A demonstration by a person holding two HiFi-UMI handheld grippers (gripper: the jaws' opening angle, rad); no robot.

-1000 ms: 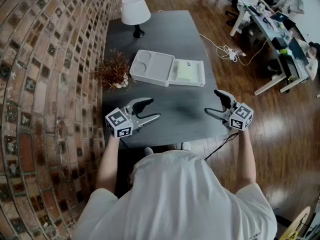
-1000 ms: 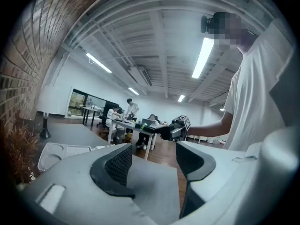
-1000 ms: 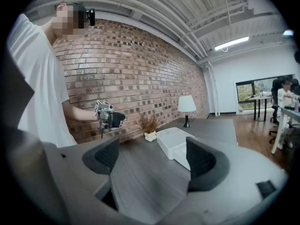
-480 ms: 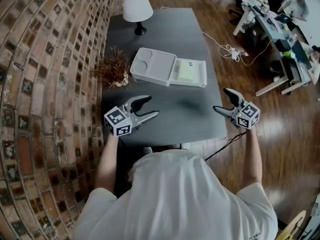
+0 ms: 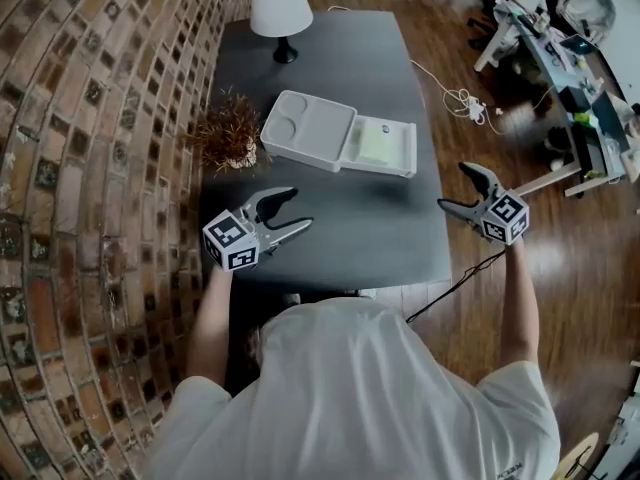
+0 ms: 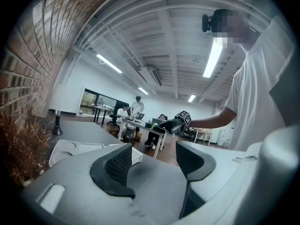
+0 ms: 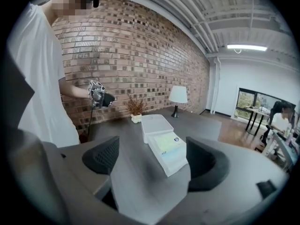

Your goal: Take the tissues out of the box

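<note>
A white box (image 5: 305, 128) lies open on the dark table (image 5: 360, 233), with its lid folded out to the left. A pale green tissue pack (image 5: 377, 144) lies in its right half. My left gripper (image 5: 298, 208) hovers open over the table's near left part, short of the box. My right gripper (image 5: 452, 186) is open too, with nothing between its fingers, and sits just past the table's right edge. In the right gripper view the box (image 7: 157, 123) and the tissue pack (image 7: 169, 144) lie ahead between the jaws of that gripper (image 7: 152, 161). The left gripper (image 6: 154, 161) points past the box (image 6: 70, 149).
A white lamp (image 5: 278, 8) stands at the table's far end. A dried plant (image 5: 228, 133) sits by the brick wall (image 5: 90, 168), left of the box. A cable (image 5: 460, 103) lies on the wood floor at the right. Desks with people (image 5: 560, 28) are far right.
My right gripper has moved rightwards, from over the table's near right corner to just beyond its edge. The left gripper has barely moved. Both stay open.
</note>
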